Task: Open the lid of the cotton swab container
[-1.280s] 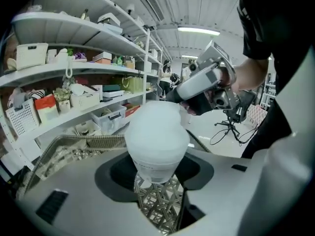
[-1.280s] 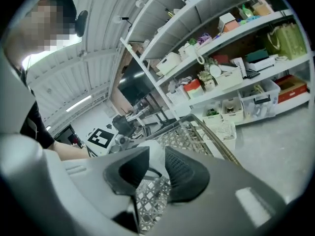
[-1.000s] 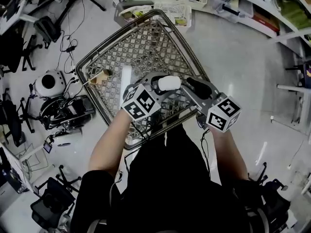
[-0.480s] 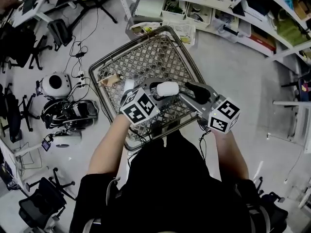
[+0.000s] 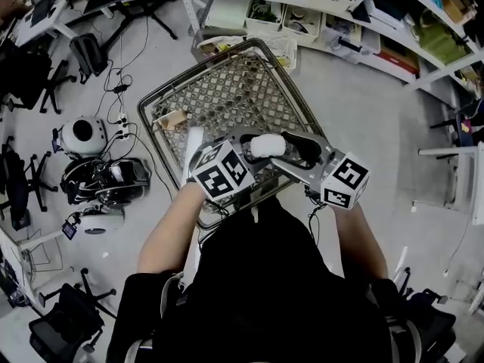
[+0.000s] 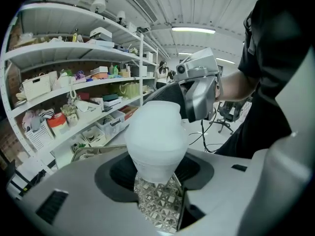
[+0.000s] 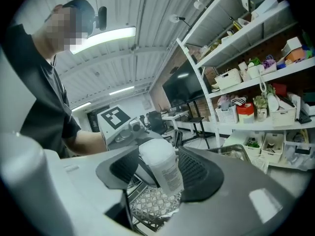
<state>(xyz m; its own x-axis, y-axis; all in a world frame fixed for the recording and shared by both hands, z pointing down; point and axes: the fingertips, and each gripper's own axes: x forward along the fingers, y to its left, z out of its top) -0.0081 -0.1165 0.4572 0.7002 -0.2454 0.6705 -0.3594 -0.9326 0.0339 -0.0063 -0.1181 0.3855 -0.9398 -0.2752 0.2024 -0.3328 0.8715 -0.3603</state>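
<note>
One container, probably light, slick plastic: left gripper clamped it; right gripper had just spread its jaws loosely around it. Lid needed a firm side grip.

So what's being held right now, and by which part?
The left gripper clamps the cotton swab container at one end; the right gripper, its jaws just opened, straddles the other end without pressing.

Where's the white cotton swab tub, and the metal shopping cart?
White plastic cotton swab container [image 6: 156, 132]: left gripper view, its white middle.
Grey metal wire shopping cart [image 5: 227, 97]: head view, bare mesh bottom.
</note>
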